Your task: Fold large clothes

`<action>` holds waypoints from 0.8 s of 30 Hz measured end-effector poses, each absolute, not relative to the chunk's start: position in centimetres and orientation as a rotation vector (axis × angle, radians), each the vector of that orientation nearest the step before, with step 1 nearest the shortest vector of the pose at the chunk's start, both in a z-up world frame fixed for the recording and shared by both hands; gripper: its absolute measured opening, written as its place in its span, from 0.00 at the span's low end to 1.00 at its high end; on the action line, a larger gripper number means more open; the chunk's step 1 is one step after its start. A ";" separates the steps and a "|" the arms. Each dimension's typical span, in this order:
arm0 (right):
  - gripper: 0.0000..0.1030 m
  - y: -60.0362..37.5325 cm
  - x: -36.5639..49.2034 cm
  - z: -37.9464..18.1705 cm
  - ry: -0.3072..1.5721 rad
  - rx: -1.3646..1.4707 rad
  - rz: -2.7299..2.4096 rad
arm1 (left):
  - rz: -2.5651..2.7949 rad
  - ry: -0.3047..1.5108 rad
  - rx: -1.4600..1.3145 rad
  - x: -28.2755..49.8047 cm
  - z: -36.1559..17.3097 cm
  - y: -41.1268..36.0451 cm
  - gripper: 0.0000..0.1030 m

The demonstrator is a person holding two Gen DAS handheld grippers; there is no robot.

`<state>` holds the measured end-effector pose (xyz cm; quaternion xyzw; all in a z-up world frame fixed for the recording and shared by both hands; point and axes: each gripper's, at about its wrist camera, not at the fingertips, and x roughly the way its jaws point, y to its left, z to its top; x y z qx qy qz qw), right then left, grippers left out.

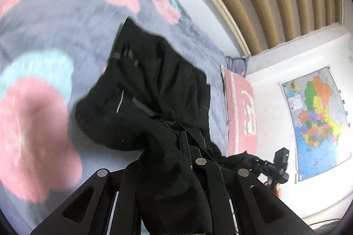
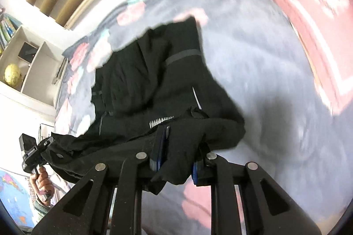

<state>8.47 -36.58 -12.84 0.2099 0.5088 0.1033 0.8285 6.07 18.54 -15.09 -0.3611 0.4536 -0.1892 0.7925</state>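
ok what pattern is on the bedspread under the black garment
Grey bedspread with big pink and pale turquoise blotches, seen best in the left wrist view.

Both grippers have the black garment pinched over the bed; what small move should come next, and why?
Probably lift a little higher and draw the two grippers apart. The left gripper and right gripper each clamp an edge of the black garment, but its lower part looks rumpled and seems to reach the bedspread.

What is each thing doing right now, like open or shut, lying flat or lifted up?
Left gripper: shut on the black garment.
Right gripper: shut on the black garment.
Black garment: crumpled, one edge pinched between both grippers, the rest trailing onto the bed.
Bed cover: spread out.
Pink pillow: lying on the bed.
Map: hanging on the wall.
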 end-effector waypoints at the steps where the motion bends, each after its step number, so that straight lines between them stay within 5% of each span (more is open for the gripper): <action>1: 0.22 -36.4 9.5 -12.1 1.067 0.433 0.219 | -0.405 0.963 -0.777 7.4 -14.6 18.5 0.11; 13: 0.23 -35.6 30.0 -9.7 1.027 0.458 0.166 | -0.289 0.947 -0.777 27.2 -12.9 18.0 0.15; 24: 0.23 -32.4 43.9 -25.0 1.297 0.381 0.055 | -0.147 1.211 -0.869 38.4 -29.1 17.7 0.17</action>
